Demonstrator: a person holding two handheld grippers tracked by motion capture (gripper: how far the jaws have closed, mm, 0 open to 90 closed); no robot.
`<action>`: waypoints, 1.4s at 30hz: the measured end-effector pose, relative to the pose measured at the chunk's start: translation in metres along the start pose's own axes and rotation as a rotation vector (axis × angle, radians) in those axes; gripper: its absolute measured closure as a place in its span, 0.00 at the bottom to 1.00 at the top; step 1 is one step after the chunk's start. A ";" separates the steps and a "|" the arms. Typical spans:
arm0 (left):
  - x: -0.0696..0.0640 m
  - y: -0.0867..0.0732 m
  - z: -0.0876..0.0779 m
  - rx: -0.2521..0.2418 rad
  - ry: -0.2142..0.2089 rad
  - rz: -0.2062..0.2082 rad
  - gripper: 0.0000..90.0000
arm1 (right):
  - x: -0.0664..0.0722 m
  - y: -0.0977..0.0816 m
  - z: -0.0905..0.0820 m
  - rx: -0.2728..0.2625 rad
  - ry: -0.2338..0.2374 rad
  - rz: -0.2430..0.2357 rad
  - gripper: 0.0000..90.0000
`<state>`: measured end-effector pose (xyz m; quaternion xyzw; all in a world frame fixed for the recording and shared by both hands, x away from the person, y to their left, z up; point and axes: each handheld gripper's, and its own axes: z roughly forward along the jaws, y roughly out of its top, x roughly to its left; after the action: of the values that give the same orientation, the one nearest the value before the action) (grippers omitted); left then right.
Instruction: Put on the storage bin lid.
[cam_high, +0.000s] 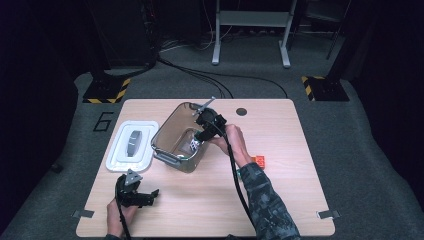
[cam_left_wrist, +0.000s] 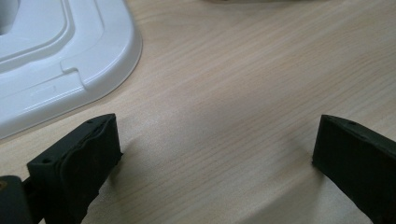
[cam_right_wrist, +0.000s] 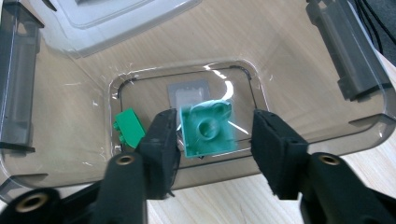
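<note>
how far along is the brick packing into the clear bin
Done: the white lid is off, lying beside the clear bin, and a dark green brick lies on its floor. In hand: the right gripper is over the bin with a teal brick between its jaws; the far pad stands clear of it. Left: an orange brick waits on the table; the left gripper idles open.

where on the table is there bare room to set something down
Bare wood lies along the near edge of the table between the left gripper and the sleeve, and on the far right beyond the orange brick. It is crowded around the white lid and clear bin, where the right gripper reaches in.
</note>
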<state>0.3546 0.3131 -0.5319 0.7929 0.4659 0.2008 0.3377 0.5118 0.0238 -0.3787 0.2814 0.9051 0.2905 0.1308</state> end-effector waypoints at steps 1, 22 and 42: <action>0.000 0.000 0.000 0.001 0.001 0.000 0.01 | -0.001 -0.001 -0.001 -0.003 0.000 0.002 0.51; 0.001 0.000 0.000 -0.001 0.005 0.005 0.01 | -0.031 -0.077 -0.068 -0.140 -0.058 0.219 0.16; 0.001 0.000 0.000 0.000 0.004 0.005 0.01 | -0.068 -0.196 -0.048 -0.006 -0.164 0.488 0.16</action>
<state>0.3550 0.3135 -0.5317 0.7936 0.4645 0.2034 0.3362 0.4624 -0.1692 -0.4531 0.5136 0.7960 0.2924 0.1305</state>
